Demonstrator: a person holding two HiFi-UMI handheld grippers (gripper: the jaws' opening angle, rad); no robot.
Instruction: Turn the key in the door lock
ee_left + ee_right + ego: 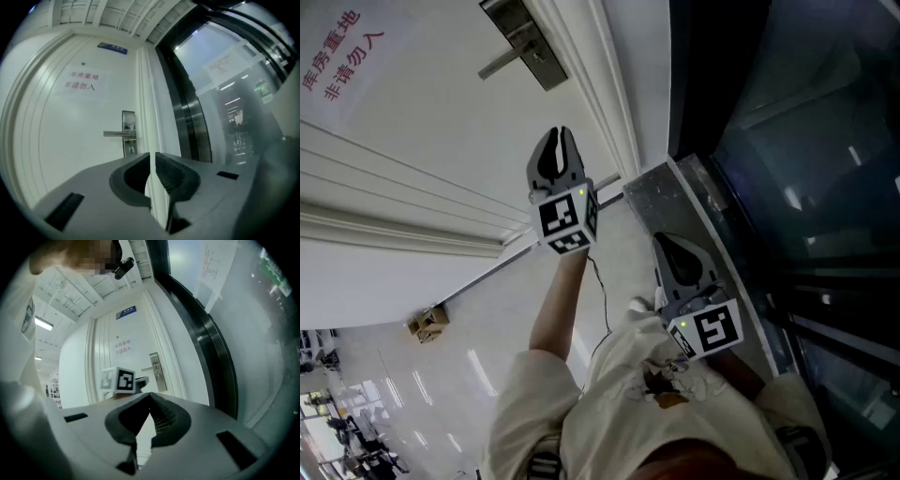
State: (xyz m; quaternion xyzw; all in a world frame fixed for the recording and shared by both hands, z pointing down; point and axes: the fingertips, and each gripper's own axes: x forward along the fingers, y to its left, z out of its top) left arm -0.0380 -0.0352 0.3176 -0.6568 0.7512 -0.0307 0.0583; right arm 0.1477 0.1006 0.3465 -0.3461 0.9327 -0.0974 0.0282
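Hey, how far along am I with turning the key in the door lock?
Nothing looks done yet. Both tongs are shut on nothing and off the door: the left tongs point toward the lock under the handle, and the right tongs sit further back. I can't make out a key. Left: reach the lock, grip the key, turn it.

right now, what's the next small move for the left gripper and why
Probably ease the left gripper forward toward the lock under the handle, opening it on the way. Its jaws are together and empty, and it hangs well short of the door; I can't make out a key from here.
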